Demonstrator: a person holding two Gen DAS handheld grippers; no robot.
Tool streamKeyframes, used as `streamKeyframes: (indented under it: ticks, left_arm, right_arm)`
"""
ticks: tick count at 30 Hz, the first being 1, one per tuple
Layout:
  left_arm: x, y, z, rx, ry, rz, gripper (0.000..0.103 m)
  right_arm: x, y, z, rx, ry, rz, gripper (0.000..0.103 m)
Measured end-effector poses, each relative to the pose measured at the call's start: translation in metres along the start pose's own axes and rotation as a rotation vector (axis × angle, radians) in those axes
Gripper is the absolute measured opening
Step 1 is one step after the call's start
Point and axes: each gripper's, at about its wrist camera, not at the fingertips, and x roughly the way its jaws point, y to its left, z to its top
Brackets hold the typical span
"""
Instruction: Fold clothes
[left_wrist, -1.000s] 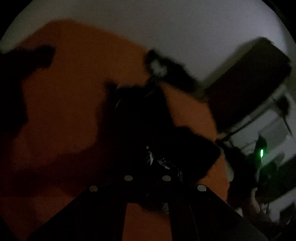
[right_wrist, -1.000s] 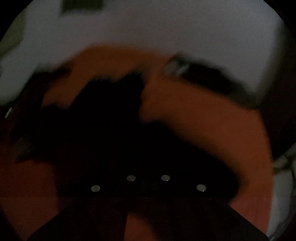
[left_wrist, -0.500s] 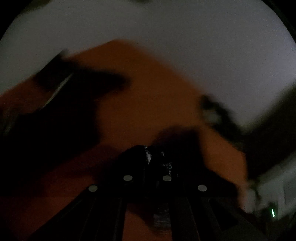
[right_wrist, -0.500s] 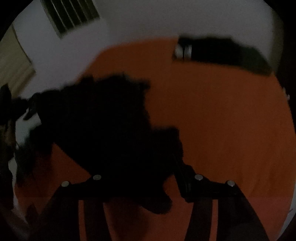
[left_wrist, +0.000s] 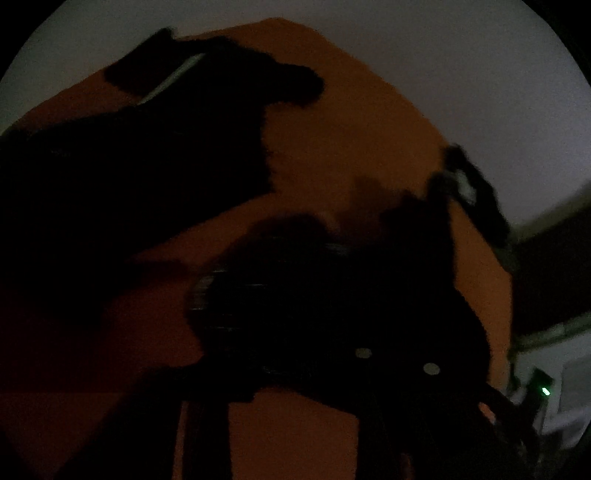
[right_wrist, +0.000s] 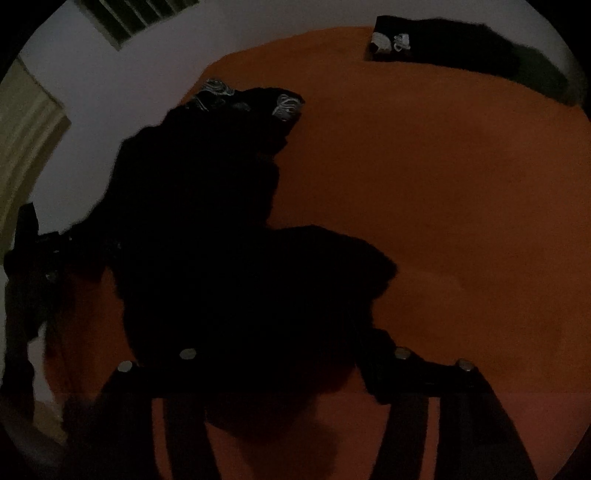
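Note:
Everything is very dim. A black garment (right_wrist: 221, 240) lies crumpled on the orange cloth surface (right_wrist: 443, 184), with pale patterned patches at its far end. My right gripper (right_wrist: 295, 354) is open wide, and the garment's near edge lies loose between its fingers. In the left wrist view the black garment (left_wrist: 332, 288) covers the tips of my left gripper (left_wrist: 291, 350). Its fingers stand apart, with orange surface showing between them. Whether any cloth is still caught there is hidden by the dark.
A folded black garment with a white label (right_wrist: 443, 44) lies at the far edge of the orange surface; the same folded black garment (left_wrist: 469, 184) shows at the right. A large dark shape (left_wrist: 129, 166) fills the left. White wall behind.
Both grippers were shut on the black garment a second ago. The right one opened first, then the left, and the garment now lies on the surface.

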Motion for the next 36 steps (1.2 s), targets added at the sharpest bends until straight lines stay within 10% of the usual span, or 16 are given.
streamKeyframes:
  ticks: [9, 15, 17, 18, 19, 30, 36]
  left_arm:
    - [0.036, -0.160, -0.035, 0.393, 0.089, -0.178, 0.056]
    - [0.076, -0.198, -0.057, 0.444, 0.209, -0.172, 0.056]
    - [0.071, -0.194, -0.058, 0.433, 0.203, -0.167, 0.056]
    - [0.068, -0.192, -0.059, 0.428, 0.200, -0.165, 0.056]
    - [0.065, -0.190, -0.060, 0.422, 0.197, -0.162, 0.056]
    - [0.002, -0.161, -0.008, 0.302, -0.031, -0.140, 0.056]
    - [-0.036, -0.129, 0.021, 0.223, -0.169, -0.157, 0.056]
  right_arm:
    - [0.010, -0.057, 0.061, 0.102, -0.003, -0.026, 0.070]
    - [0.062, -0.097, 0.066, 0.481, 0.148, 0.219, 0.075]
    - [0.080, -0.098, 0.076, 0.521, 0.154, 0.252, 0.057]
    - [0.083, -0.097, 0.088, 0.506, 0.129, 0.242, 0.018]
    - [0.086, -0.095, 0.100, 0.491, 0.103, 0.233, 0.007]
    - [-0.162, 0.025, 0.282, 0.039, -0.716, -0.035, 0.007]
    - [-0.230, 0.118, 0.256, -0.227, -0.897, -0.062, 0.008]
